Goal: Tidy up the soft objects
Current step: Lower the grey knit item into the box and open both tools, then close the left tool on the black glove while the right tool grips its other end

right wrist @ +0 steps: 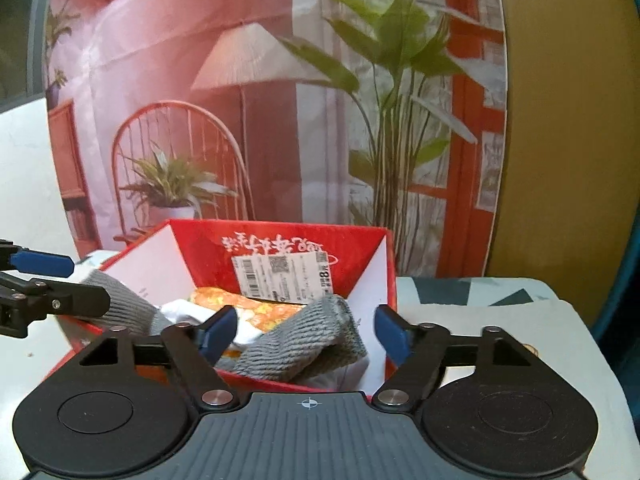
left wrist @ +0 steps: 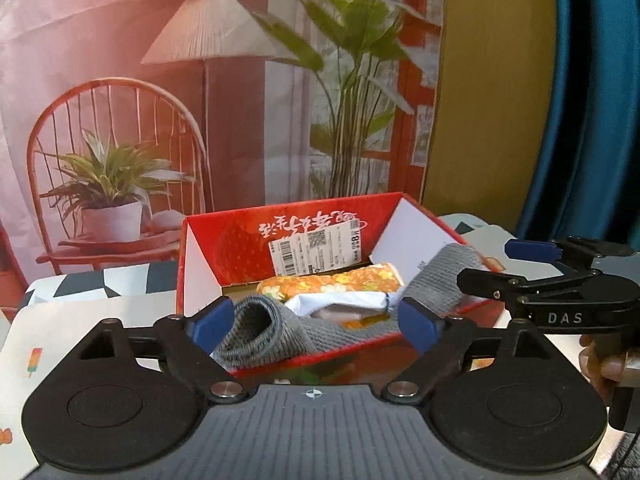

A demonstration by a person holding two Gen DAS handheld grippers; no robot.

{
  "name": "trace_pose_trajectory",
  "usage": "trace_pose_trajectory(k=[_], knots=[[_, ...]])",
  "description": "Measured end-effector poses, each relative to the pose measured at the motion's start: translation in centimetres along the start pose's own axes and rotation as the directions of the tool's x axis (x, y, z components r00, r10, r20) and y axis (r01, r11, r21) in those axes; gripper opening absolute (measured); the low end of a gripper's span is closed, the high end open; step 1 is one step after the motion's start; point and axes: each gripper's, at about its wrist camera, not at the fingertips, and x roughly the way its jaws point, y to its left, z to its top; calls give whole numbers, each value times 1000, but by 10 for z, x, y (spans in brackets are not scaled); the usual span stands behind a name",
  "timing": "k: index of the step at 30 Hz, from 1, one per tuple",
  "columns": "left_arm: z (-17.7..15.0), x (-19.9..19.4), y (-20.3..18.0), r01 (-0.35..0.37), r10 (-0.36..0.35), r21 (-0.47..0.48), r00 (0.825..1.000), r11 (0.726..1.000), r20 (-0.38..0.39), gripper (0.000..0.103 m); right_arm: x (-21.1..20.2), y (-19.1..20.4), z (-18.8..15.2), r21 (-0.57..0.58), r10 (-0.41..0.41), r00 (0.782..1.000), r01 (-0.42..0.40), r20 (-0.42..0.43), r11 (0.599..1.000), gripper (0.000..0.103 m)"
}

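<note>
This looks less like a lived-in home than a staged recording corner dressed to resemble one. The wall behind the table is a printed fabric backdrop [left wrist: 160,80], creased and flat, picturing a pleated lamp, a red chair with a potted plant and a tall leafy plant by a red-framed window. Beside its edge stand a plain ochre panel [left wrist: 492,80] and a teal curtain [left wrist: 592,100], and the table [right wrist: 500,320] carries a patterned cloth with dark geometric shapes.

A printed backdrop [left wrist: 208,80] of a lamp, red chair and plants fills the upper frame; a teal curtain [left wrist: 592,100] hangs far right.
</note>
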Motion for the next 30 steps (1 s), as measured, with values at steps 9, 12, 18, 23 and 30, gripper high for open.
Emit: trace_pose_trajectory(k=[9,12,18,23,30], knots=[[-53,-37,-7,52,-55,-76,998,996,-28,93,-43,17,-31,13,78,997,-78,1,997,93],[-79,-43,-11,51,-56,-94,997,994,-50,93,-51,23,-51,37,107,993,-106,-41,994,99],[-123,-40,-17,69,-85,-133,989,989,-122,91,-63,32,-91,46,138,983,-133,-123,990,102],[-148,-34,-19,68,-97,-173,982,983,-164,87,-70,29,-120,112,135,977,-117,-166,987,102],[-166,-30,-17,62,-104,-220,978,973,-183,74,-70,30,-146,112,126,967,-104,-220,988,98]])
